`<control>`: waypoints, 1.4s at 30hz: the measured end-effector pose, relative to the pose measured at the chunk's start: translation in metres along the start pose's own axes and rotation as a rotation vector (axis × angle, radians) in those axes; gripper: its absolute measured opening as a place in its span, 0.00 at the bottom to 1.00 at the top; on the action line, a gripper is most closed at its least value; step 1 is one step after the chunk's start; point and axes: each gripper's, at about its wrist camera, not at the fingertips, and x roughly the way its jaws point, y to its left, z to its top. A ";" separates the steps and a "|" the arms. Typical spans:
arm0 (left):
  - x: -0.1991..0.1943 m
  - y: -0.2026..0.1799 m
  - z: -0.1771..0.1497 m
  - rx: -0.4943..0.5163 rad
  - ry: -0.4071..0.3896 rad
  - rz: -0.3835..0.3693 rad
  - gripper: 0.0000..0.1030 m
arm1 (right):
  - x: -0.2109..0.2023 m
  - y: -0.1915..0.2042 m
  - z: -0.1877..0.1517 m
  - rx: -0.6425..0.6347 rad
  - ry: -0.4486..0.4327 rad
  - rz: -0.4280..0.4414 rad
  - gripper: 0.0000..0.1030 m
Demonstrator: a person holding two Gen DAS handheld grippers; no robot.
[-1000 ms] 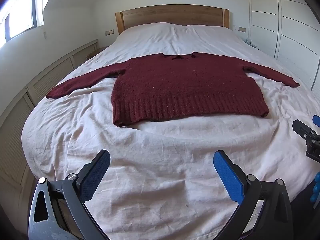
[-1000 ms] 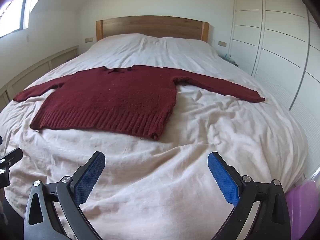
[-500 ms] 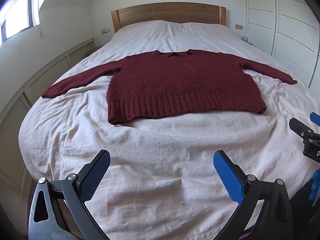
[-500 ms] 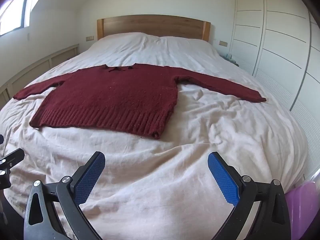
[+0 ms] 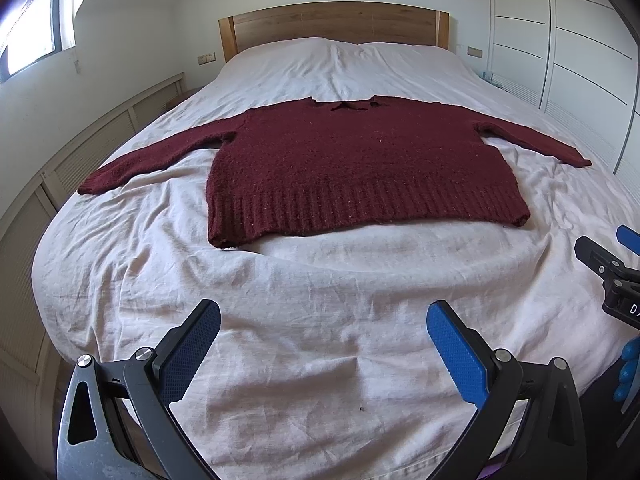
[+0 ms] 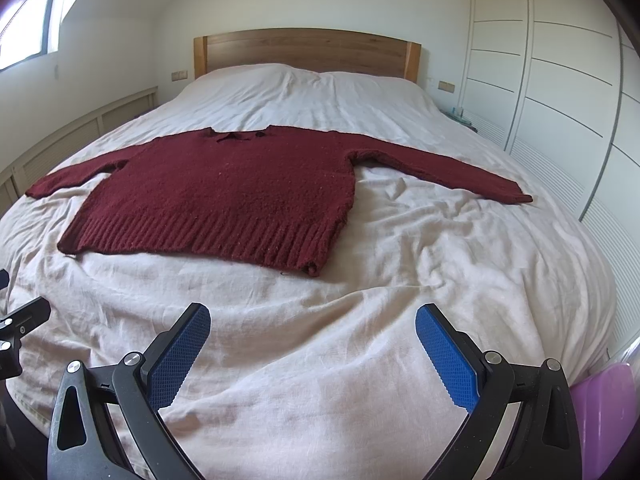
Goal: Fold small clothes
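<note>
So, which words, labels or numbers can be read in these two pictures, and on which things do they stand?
"D": white lettering on the black body of the right tool, at the right edge of the left wrist view; the rest is cut off by the frame.
Dark red sweater: no label or print visible.
Bed sheet, wooden headboard, wardrobe doors: no text.
Wall plates beside the headboard: too small to tell any marking.

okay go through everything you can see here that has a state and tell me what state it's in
sweater: unfolded, flat on the bed, both sleeves spread out.
bedsheet: wrinkled, covering the bed.
left gripper: open, empty, above the sheet.
right gripper: open, empty, above the sheet.
wardrobe doors: closed.
</note>
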 end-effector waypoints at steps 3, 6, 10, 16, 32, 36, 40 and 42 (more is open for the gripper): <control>0.002 -0.001 0.001 0.006 0.004 -0.006 0.99 | 0.000 0.000 0.000 0.000 0.000 -0.001 0.99; 0.002 -0.002 0.002 0.013 0.006 -0.008 0.99 | 0.001 0.000 0.000 0.001 0.002 -0.001 0.99; 0.005 -0.003 0.003 0.014 0.012 -0.015 0.99 | 0.002 -0.001 -0.001 0.004 0.007 -0.001 0.99; 0.007 -0.004 0.003 0.016 0.017 -0.019 0.99 | 0.004 -0.002 -0.002 0.007 0.010 -0.004 0.99; 0.016 -0.002 0.002 0.007 0.039 -0.023 0.99 | 0.007 -0.003 -0.001 0.011 0.023 -0.010 0.99; 0.018 -0.003 0.003 0.012 0.049 -0.024 0.99 | 0.010 -0.003 -0.001 0.016 0.032 -0.011 0.99; 0.020 -0.002 0.006 0.011 0.055 -0.022 0.99 | 0.011 -0.003 -0.001 0.019 0.035 -0.010 0.99; 0.021 -0.001 0.007 0.008 0.063 -0.025 0.99 | 0.013 -0.003 -0.001 0.020 0.038 -0.008 0.99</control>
